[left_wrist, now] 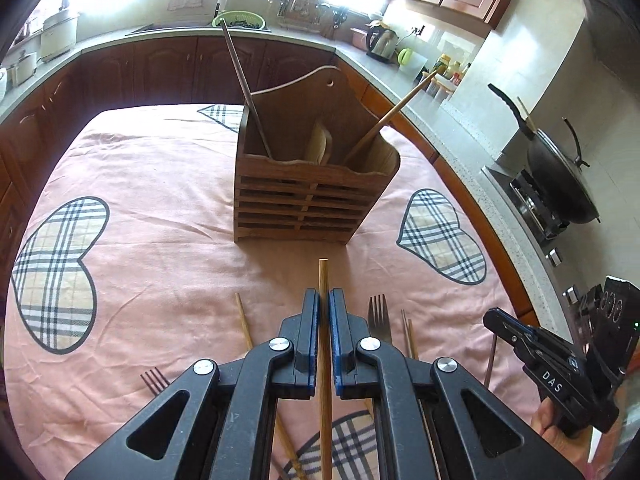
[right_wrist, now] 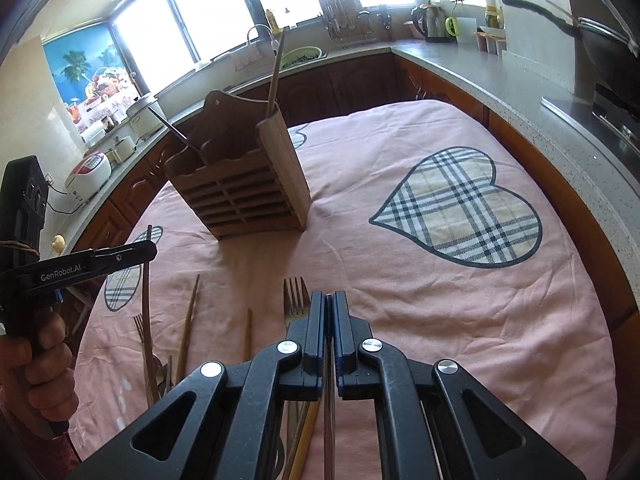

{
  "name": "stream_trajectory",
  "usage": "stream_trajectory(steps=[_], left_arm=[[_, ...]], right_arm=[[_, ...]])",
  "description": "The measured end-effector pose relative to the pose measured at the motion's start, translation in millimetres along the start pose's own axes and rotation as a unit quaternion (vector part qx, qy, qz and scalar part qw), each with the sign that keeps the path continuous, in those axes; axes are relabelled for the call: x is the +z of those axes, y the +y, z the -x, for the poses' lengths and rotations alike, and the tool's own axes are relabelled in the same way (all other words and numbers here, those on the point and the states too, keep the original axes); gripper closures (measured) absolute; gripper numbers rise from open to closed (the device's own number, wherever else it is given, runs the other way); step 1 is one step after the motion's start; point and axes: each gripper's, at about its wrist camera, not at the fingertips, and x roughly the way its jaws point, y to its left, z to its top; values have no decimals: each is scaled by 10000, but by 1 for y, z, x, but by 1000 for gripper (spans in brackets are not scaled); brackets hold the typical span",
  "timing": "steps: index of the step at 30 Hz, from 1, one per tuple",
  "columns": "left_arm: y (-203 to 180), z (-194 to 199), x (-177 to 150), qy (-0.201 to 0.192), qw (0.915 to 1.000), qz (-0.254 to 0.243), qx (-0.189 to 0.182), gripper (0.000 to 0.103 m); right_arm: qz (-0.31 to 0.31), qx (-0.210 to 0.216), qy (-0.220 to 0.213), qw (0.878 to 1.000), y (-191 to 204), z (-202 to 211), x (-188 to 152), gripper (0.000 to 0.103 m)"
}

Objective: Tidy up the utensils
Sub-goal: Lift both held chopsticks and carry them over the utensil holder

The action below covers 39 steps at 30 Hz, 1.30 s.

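The left gripper pinches a light wooden chopstick, its tip toward the wooden utensil holder at twelve o'clock on the pink cloth. The right gripper clamps a thin dark utensil (end-on, kind unclear), with the holder at eleven o'clock and a fork just left.

bare cloth before holder, 2 sticks jutting up

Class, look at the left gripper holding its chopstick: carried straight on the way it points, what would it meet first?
Probably the wooden utensil holder. The left gripper, shut on a light chopstick, points toward the holder's slatted front, with only bare tablecloth between, though depth is unclear.
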Motion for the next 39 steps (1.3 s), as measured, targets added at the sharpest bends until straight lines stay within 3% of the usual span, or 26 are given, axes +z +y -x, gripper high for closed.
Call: stream_trajectory(steps=[6,12,26,33,39], left_arm=[[7,65,-20,-331,9994,-6,-127,99],[9,105,-38,-594,9980,-43,-188,99],[22,155,-51,-1095,9936,-123,-260,99],[36,171,-49,-1585,9863,76,-455,99],[46,180,-41,-1993,9787,171,-458,99]], right_arm=[[136,59,-309,9994,14,29,6,100],[231,93,-547,9982,24,49,10,100],[366,203,-1090,9932,44,85,23,100],[339,465,-1740,9831,52,104,38,100],[320,524,-1995,9780,58,105,55,100]])
